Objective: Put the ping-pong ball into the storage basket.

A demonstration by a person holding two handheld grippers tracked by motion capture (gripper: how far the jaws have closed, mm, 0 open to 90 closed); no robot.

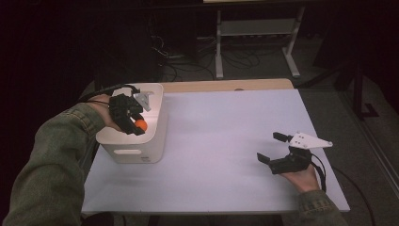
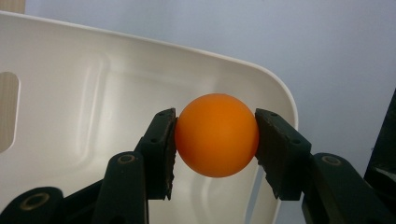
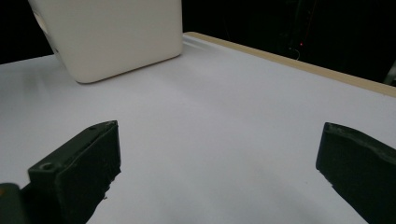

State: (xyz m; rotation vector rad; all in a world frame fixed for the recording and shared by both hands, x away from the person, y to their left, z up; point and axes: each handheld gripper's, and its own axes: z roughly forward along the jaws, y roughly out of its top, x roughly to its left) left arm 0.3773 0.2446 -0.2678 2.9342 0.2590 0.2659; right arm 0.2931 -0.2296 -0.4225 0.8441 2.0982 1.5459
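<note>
An orange ball (image 1: pixel 140 124) (image 2: pixel 216 135) is pinched between the two black jaws of my left gripper (image 1: pixel 137 126) (image 2: pixel 215 147), which is shut on it and hovers over the open top of a white plastic bin (image 1: pixel 156 123) (image 2: pixel 84 88). The bin stands at the table's left side, and its inside looks bare in the left gripper view. My right gripper (image 1: pixel 273 148) (image 3: pixel 217 175) rests low over the white table (image 1: pixel 221 136) at the right, jaws wide open with nothing between them. The bin's outer wall (image 3: pixel 112 32) shows far off in the right gripper view.
The white sheet covers a wooden tabletop whose far edge (image 1: pixel 226 85) shows. Beyond it stand a metal shelf frame (image 1: pixel 256 35) and loose cables (image 1: pixel 188 56) on a dark floor. The bin has a handle slot (image 1: pixel 127 152) in its near wall.
</note>
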